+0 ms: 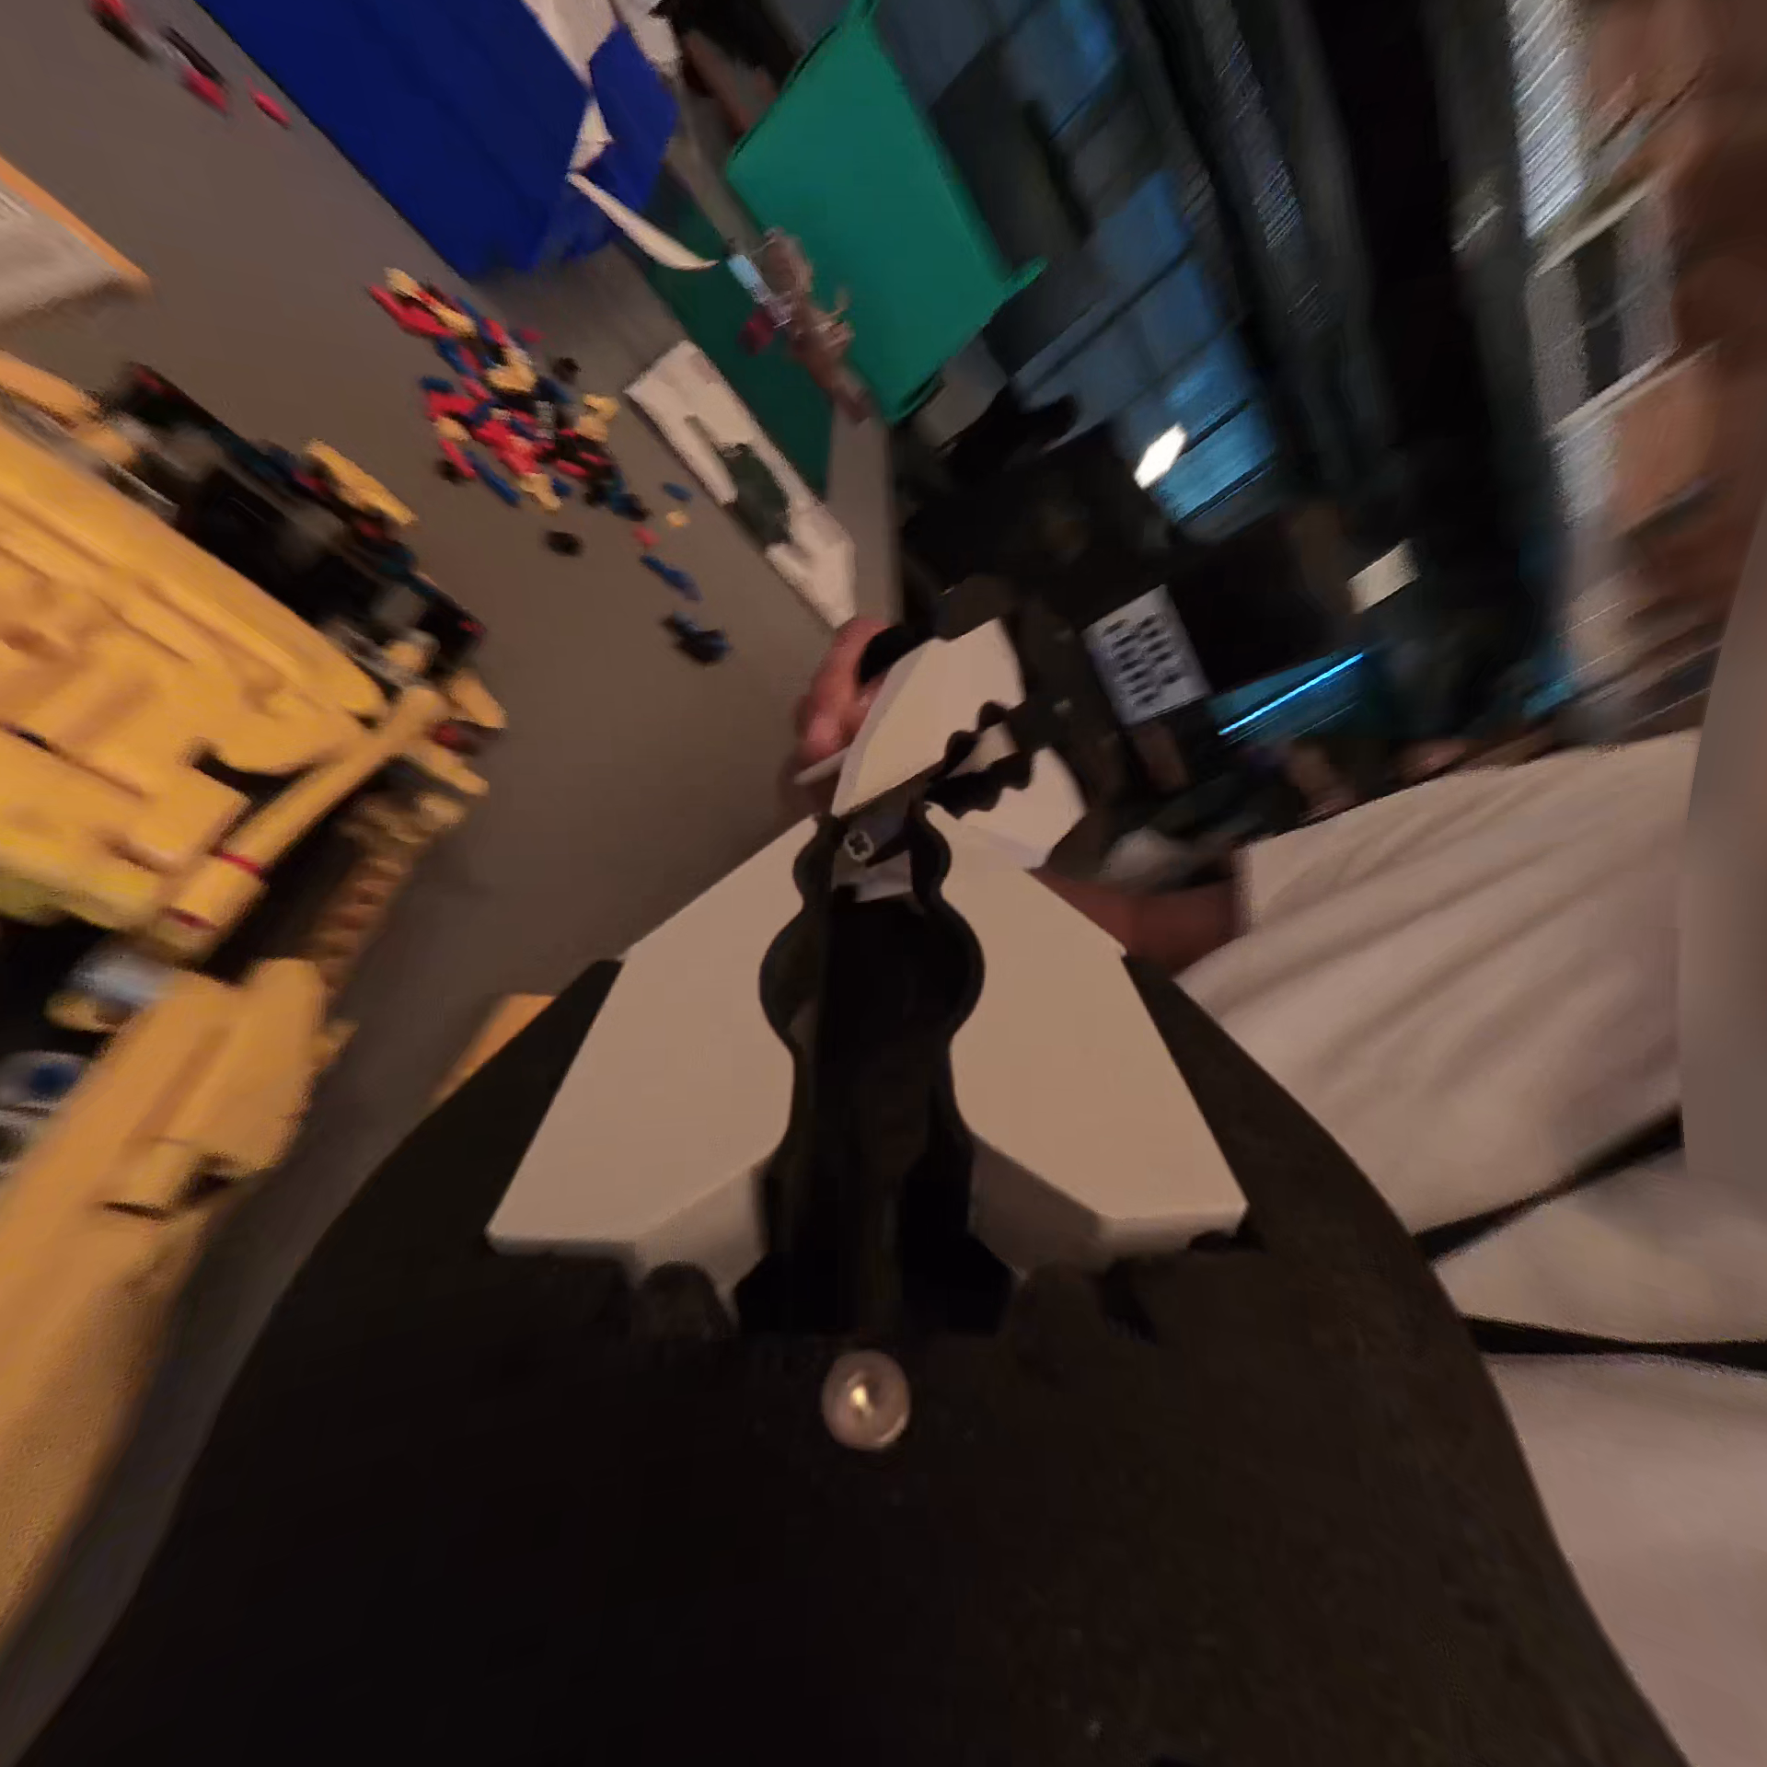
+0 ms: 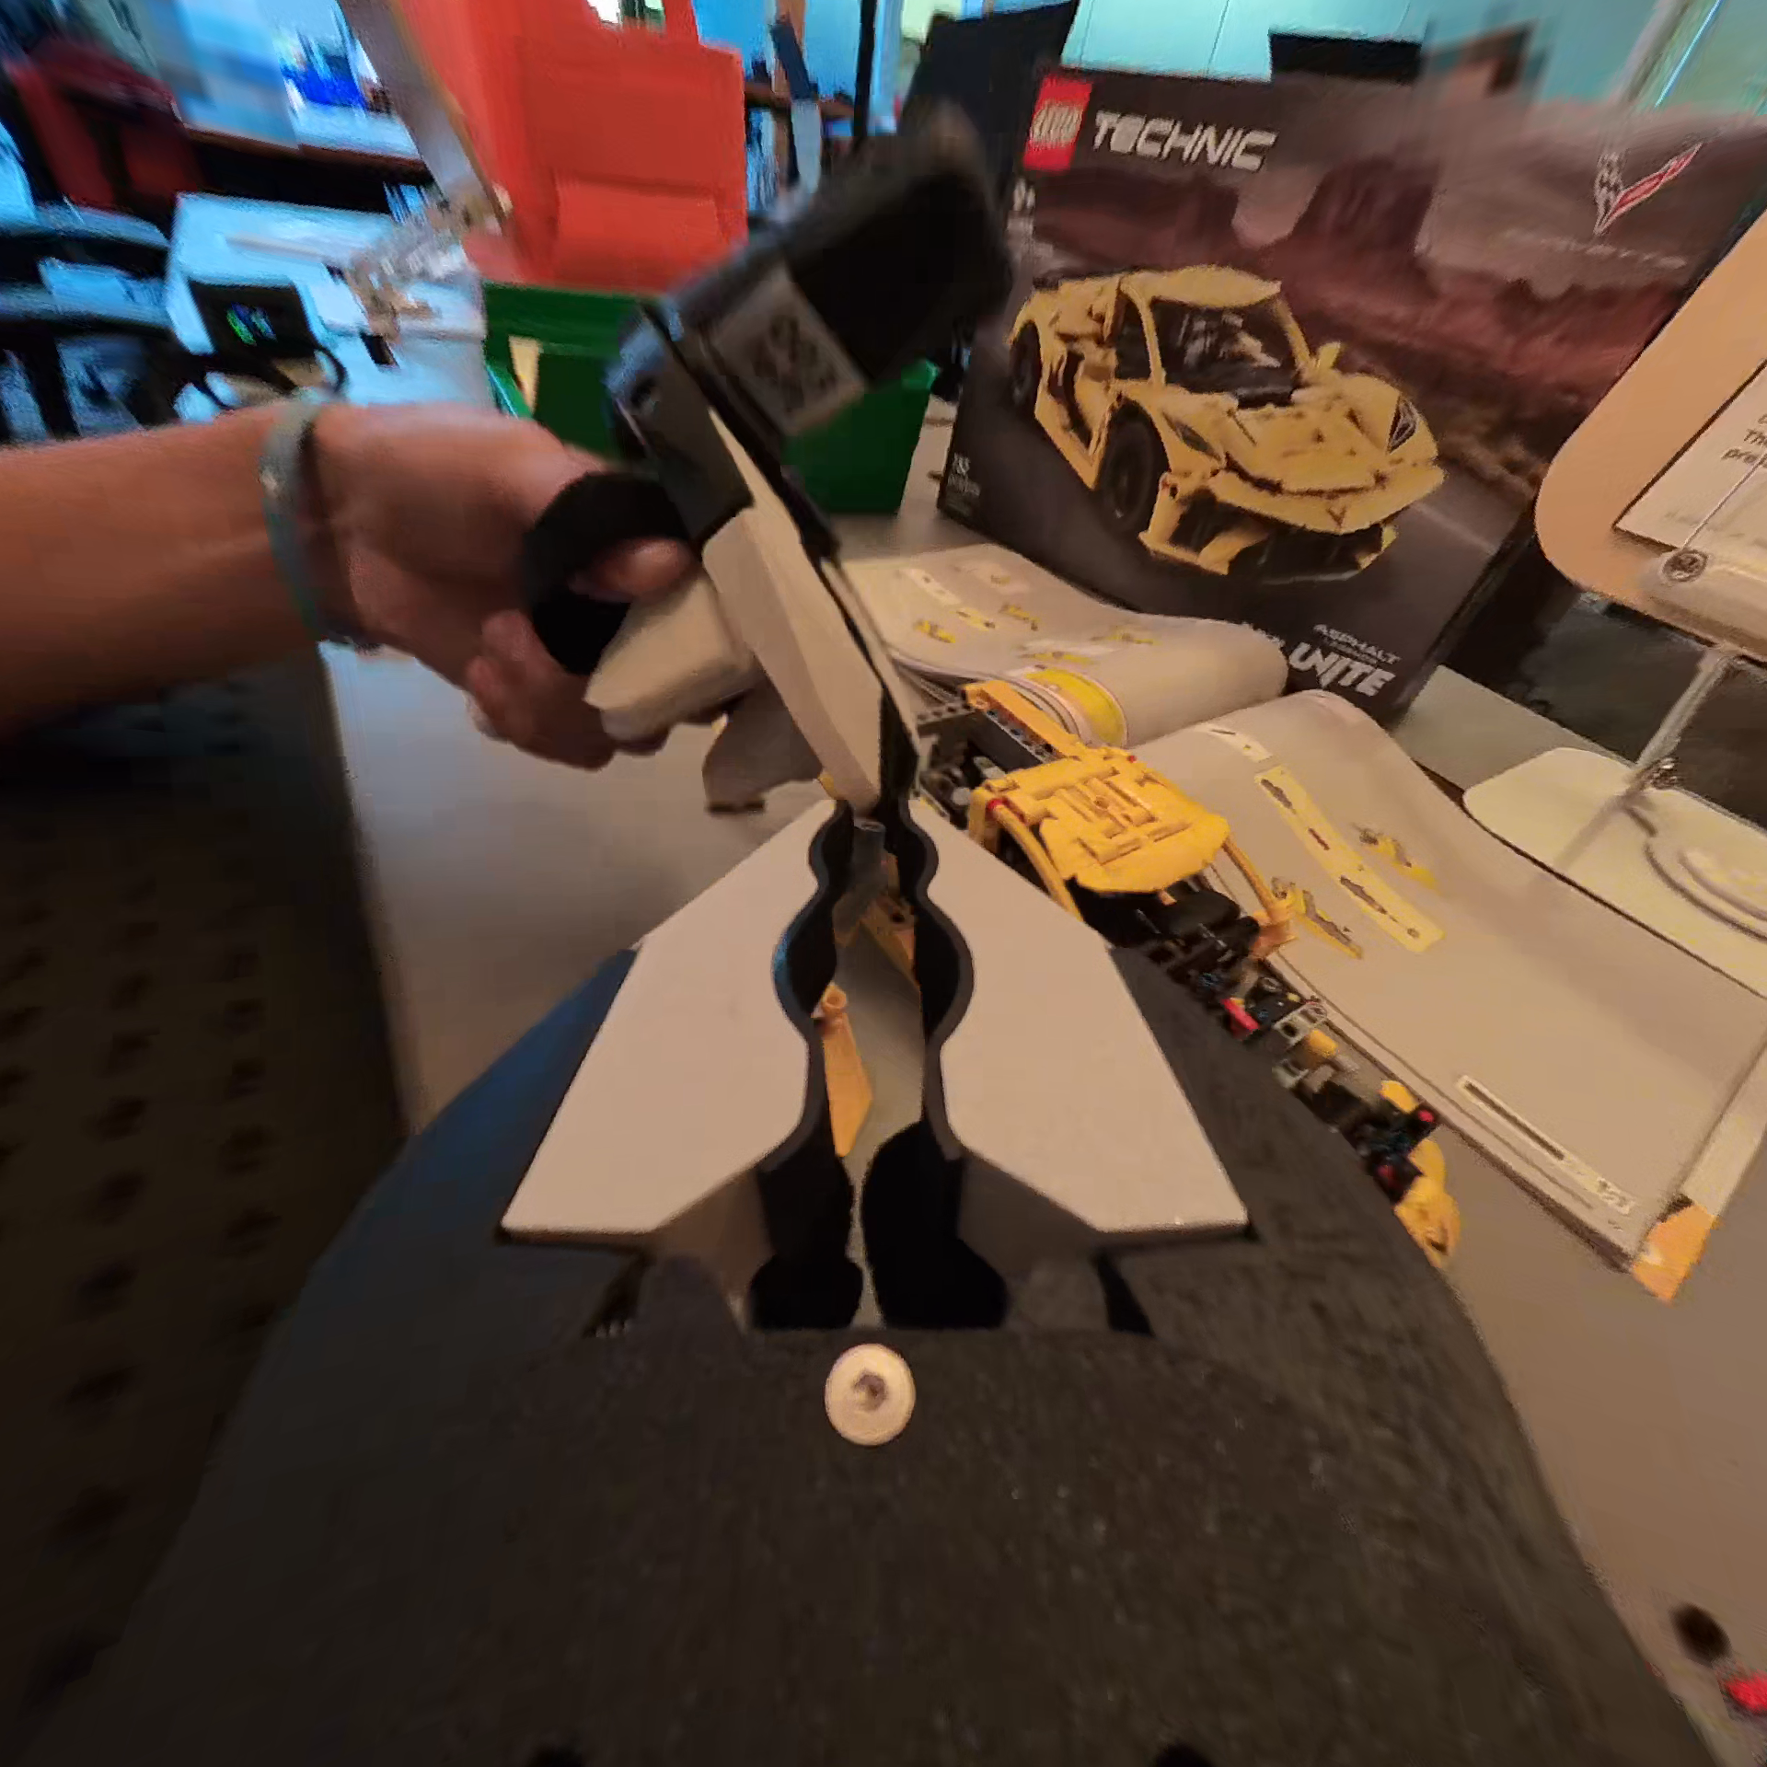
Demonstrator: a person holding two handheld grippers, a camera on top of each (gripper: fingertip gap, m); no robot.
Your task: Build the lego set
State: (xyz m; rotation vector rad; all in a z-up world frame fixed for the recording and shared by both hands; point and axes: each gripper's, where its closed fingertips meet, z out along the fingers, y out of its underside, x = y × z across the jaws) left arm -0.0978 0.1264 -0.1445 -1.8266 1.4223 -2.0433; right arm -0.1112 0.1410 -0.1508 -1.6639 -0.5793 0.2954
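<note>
A small grey lego connector [image 2: 866,846] with a cross-shaped hole stands between the fingertips of my right gripper [image 2: 868,841], whose pads press on it. My left gripper [image 2: 875,789] reaches down from the upper left and meets the same piece tip to tip. In the left wrist view the grey piece [image 1: 856,846] sits inside my left gripper [image 1: 865,851], whose fingers stand a little wider than it. The right gripper [image 1: 932,803] comes in from the upper right. The half-built yellow car [image 2: 1109,832] lies just behind the meeting point; it shows blurred in the left wrist view [image 1: 143,669].
The set's box [image 2: 1243,382] and an open instruction booklet [image 2: 1434,956] lie behind the car. A loose yellow piece [image 2: 841,1071] lies under my right gripper. A pile of loose pieces [image 1: 516,421], a green bin [image 1: 861,220] and a blue bin [image 1: 459,105] stand farther off. Less than 4 cm separates the two grippers' tips.
</note>
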